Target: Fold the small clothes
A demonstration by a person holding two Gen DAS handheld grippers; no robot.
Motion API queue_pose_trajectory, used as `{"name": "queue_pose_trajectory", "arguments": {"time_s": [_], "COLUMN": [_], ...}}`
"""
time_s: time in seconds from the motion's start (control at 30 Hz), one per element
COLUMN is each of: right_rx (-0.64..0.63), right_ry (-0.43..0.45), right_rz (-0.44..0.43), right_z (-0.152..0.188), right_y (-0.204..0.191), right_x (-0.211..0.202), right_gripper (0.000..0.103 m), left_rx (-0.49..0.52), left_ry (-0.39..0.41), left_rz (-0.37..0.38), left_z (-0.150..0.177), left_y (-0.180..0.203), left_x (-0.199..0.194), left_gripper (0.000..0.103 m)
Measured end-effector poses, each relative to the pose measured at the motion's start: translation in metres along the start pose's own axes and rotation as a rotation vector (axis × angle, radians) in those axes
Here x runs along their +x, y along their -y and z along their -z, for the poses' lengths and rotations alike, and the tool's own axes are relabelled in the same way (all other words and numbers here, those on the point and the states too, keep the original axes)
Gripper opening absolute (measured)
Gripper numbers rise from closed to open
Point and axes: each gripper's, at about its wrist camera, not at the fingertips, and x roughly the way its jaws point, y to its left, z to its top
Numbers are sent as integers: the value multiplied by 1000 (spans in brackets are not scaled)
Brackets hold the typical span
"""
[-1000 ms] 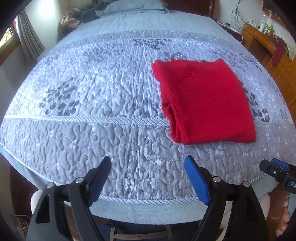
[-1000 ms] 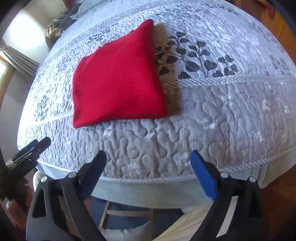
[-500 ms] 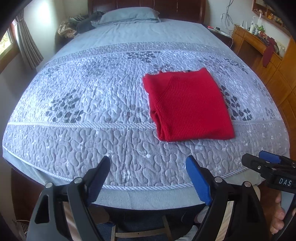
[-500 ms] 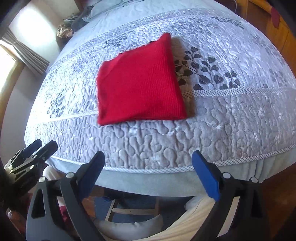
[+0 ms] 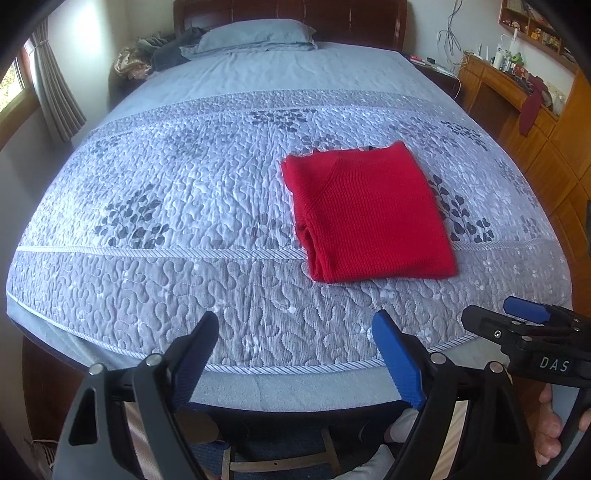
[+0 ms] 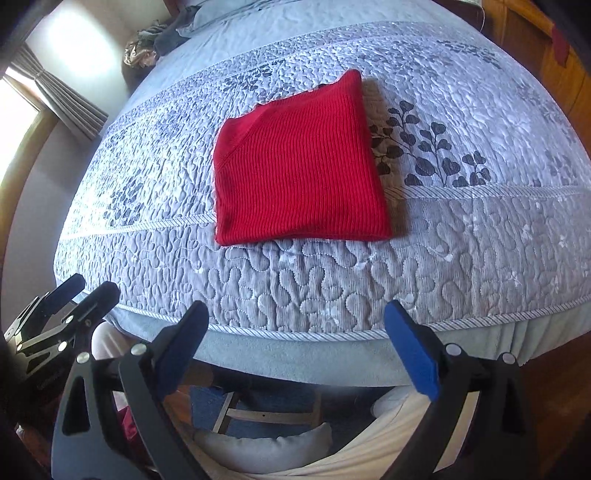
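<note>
A red knitted sweater [image 5: 369, 214] lies folded into a neat rectangle on the grey quilted bedspread [image 5: 207, 206]; it also shows in the right wrist view [image 6: 299, 166]. My left gripper [image 5: 295, 343] is open and empty, held back at the bed's near edge, well short of the sweater. My right gripper [image 6: 295, 339] is open and empty too, also off the near edge. The right gripper shows at the lower right of the left wrist view [image 5: 517, 325]. The left gripper shows at the lower left of the right wrist view [image 6: 70, 299].
A pillow [image 5: 258, 35] and a heap of dark clothes [image 5: 166, 55] lie at the head of the bed. Wooden cabinets [image 5: 535, 122] stand along the right side. A curtained window [image 5: 48, 96] is on the left. A stool frame [image 6: 266, 413] shows below the bed edge.
Both grippers have drawn back from the bed and away from the sweater, which looks smaller and farther now. The sweater has not moved.
</note>
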Motion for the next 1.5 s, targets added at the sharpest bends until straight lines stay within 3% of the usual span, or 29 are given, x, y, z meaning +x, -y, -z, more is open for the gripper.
{"name": "queue_pose_trajectory", "arguments": {"time_s": [1.1, 1.5], "right_rx": [-12, -7], "right_ry": [-14, -23], "right_rz": [5, 5], "right_z": [1, 0], "right_y": [-5, -2], "right_x": [3, 7], "right_gripper": [95, 95], "left_rx": [3, -3], "left_ry": [21, -5], "left_rz": [-31, -7], "left_z": [1, 2], "left_y": [0, 0], "left_x": [-3, 1], "left_gripper": [88, 90]}}
